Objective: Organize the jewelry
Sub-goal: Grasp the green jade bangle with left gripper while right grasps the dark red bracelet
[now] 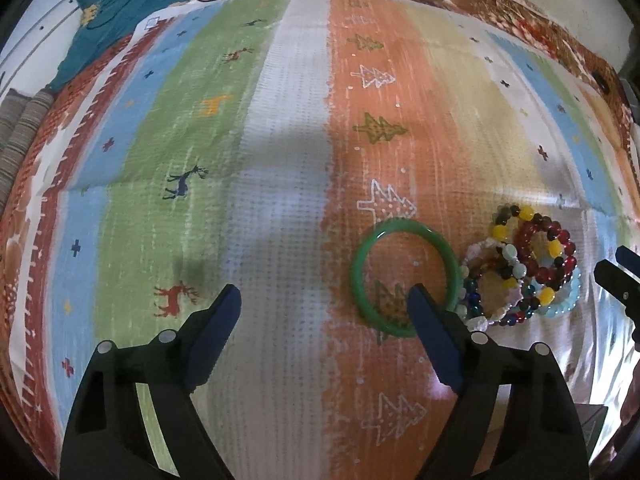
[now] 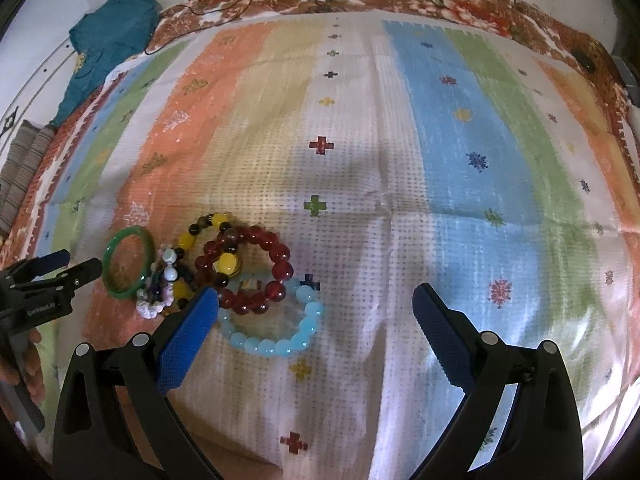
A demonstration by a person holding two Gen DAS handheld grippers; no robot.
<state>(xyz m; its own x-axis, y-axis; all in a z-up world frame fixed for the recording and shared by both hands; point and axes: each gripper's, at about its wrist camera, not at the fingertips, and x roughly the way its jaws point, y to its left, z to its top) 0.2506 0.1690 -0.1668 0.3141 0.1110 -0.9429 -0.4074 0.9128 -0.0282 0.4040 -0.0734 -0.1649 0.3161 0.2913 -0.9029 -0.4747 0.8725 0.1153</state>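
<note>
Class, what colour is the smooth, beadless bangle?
Green; the bangle shows best in the left wrist view.

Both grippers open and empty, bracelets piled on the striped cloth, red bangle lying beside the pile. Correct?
Not quite: the bangle is green, not red, as the left wrist view shows. The rest stands: the left gripper and right gripper are open and empty, and the beaded bracelets sit piled on the striped cloth.

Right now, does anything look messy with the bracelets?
Yes. The beaded bracelets lie tangled in one overlapping heap on the striped cloth, with the green bangle touching its edge. Nothing looks broken or spilled.
</note>
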